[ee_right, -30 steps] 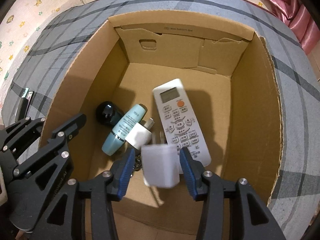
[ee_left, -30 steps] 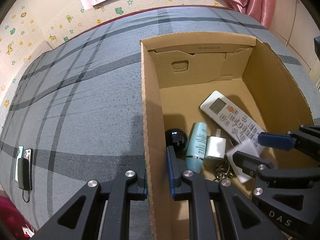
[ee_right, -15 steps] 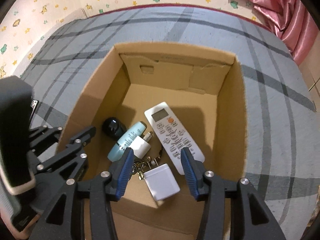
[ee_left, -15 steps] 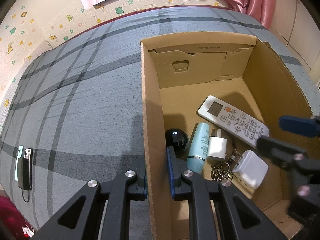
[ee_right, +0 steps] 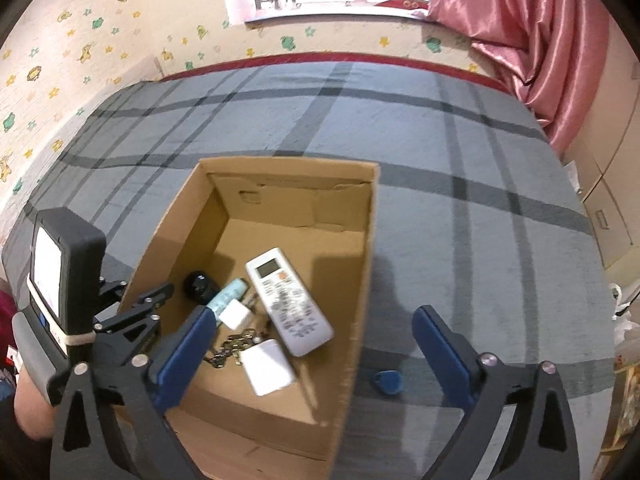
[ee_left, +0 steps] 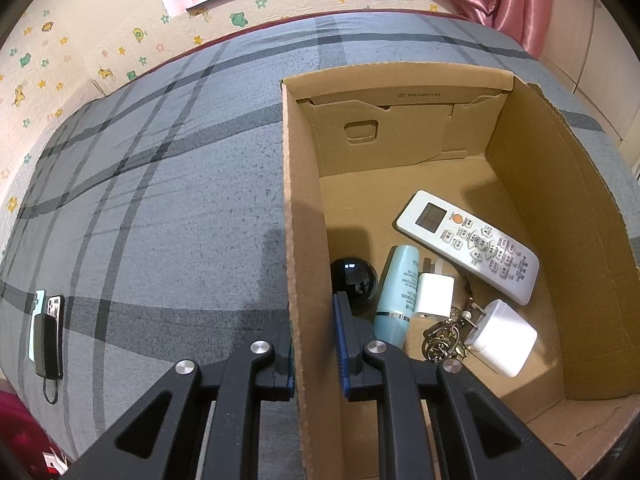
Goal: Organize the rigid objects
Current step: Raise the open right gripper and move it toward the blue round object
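And the white square charger block (ee_right: 267, 366) is down in the brown cardboard box (ee_right: 362, 280), lower centre of frame, right gripper (ee_right: 314, 354) pulled back wide open and empty while the left gripper (ee_left: 314, 330) clamps the box wall, small blue fob (ee_right: 387, 381) on the bed probably next.

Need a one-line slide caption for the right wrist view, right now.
Open right gripper above the cardboard box holding a remote, white charger and keys; blue tag on the bedspread.
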Demonstrator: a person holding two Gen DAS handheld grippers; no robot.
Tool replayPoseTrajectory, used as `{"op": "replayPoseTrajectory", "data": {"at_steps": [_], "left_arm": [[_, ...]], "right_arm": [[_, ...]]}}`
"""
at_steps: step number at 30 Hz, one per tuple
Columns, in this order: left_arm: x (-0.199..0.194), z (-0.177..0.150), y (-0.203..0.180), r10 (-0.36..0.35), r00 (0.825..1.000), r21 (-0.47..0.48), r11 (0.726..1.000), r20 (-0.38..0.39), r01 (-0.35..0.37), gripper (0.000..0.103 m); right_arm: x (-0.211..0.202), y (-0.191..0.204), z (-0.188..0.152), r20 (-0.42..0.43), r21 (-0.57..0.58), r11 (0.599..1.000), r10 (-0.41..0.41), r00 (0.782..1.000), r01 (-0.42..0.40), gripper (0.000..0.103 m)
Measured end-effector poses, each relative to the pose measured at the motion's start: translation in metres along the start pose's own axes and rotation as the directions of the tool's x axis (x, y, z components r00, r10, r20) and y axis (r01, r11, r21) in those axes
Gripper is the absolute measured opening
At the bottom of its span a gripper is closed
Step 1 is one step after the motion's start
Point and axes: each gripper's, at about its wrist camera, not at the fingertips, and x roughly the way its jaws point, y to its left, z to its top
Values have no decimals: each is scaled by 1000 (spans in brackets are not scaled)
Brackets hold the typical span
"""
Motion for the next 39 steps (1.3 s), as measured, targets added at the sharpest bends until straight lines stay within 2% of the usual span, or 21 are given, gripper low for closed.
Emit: {"op": "replayPoseTrajectory", "data": {"at_steps": [10, 19, 27, 39], "left_arm": [[1, 0, 0, 4, 1000, -1, 1000, -1, -4, 16], [1, -1, -2, 14, 1000, 5, 1000, -1, -14, 16], [1, -1, -4, 23, 1000, 9, 1000, -1, -23, 16], [0, -1, -6, 28, 1000, 8, 1000, 2, -28, 16]], "right_arm": [[-15, -48, -24, 44, 36, 999, -32, 999, 31, 103], [-8, -86, -55, 52, 52, 997, -62, 997, 60, 103], [11, -96, -81, 60, 22, 997, -72, 996, 71, 103], [52, -98, -96, -2, -1, 1000, -32, 1000, 32, 103]]}}
